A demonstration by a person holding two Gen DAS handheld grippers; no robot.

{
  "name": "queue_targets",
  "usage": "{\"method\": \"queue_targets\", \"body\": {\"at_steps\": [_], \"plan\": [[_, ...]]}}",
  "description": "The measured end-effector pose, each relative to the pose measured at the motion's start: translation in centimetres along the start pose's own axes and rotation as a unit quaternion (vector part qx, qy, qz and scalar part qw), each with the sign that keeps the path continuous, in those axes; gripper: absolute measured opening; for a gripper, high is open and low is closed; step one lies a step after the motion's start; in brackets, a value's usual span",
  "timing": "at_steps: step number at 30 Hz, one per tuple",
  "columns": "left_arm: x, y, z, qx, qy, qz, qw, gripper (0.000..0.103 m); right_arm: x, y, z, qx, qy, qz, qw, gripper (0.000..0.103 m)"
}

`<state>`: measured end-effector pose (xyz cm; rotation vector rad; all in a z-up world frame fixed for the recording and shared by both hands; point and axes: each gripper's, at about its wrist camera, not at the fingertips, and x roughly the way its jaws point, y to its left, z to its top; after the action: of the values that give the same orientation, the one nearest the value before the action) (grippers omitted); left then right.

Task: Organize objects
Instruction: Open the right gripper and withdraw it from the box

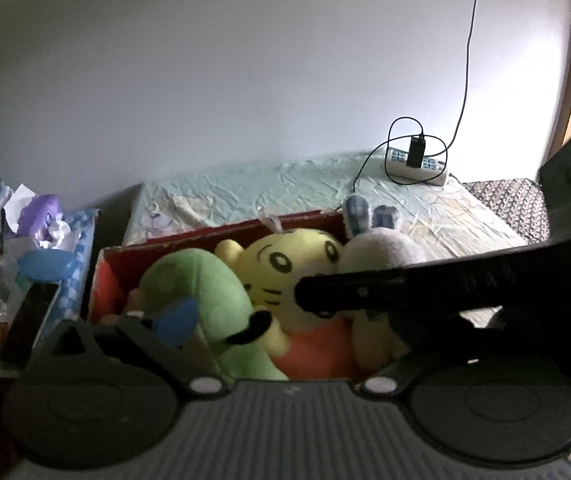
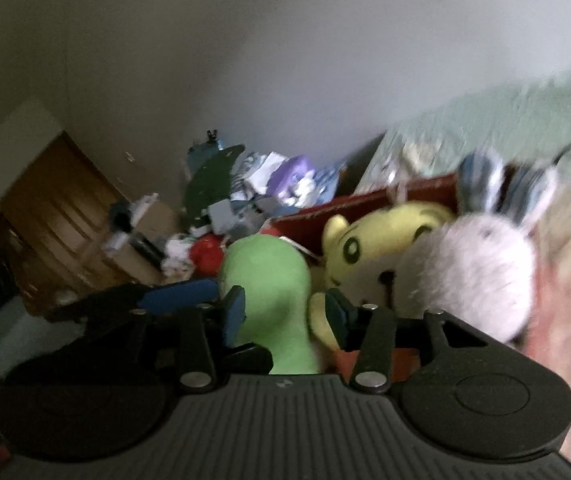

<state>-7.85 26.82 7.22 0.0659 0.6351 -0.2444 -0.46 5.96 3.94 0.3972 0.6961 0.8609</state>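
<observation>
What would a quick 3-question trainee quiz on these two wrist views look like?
1. True or false: the red box holds three plush toys.
2. Which toy sits between the green plush and the white bunny plush?
A) red ball B) yellow tiger plush C) tissue box
3. Fill in: the right gripper has its blue-padded fingers on either side of the ____ plush.

Key: 1 true. 2 B. 3 green. The power strip on the bed lies outside the box.
</observation>
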Motion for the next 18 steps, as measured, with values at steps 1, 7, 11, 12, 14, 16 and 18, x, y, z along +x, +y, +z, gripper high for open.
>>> {"method": "queue_targets", "body": {"at_steps": [1,7,11,12,14,16,18], "plan": [[-0.1,-0.5,0.1,0.003,0.002,0.002,1.0000,0.103,-0.5,0.1,-0.1,-0.008,-0.005,-0.012,1.000,0.051],[-0.6,-2.7,1.0,-0.003,0.003,0.030,0.9996,0.103,-5.2,-1.7,-0.1,0.013,-0.044,-0.058,0.997,0.053],[-0.7,-4.6,2.2,-0.008,0.004,0.050,0.9987,0.103,-8.1,-3.7,-0.1,0.044,-0.057,-0.091,0.993,0.054],[-0.7,-5.1,2.5,-0.008,0.004,0.055,0.9985,0.103,-8.9,-4.1,-0.2,0.050,-0.059,-0.099,0.992,0.054],[-0.2,-6.2,3.4,-0.007,0.011,0.071,0.9974,0.103,-10.3,-4.7,-0.2,0.057,-0.062,-0.122,0.989,0.058],[0.3,-7.4,3.9,-0.008,0.016,0.081,0.9965,0.103,-11.5,-5.0,-0.4,0.060,-0.070,-0.144,0.985,0.063],[0.8,-8.8,4.4,-0.007,0.018,0.082,0.9964,0.103,-12.7,-5.3,-0.6,0.061,-0.075,-0.165,0.982,0.064]]}}
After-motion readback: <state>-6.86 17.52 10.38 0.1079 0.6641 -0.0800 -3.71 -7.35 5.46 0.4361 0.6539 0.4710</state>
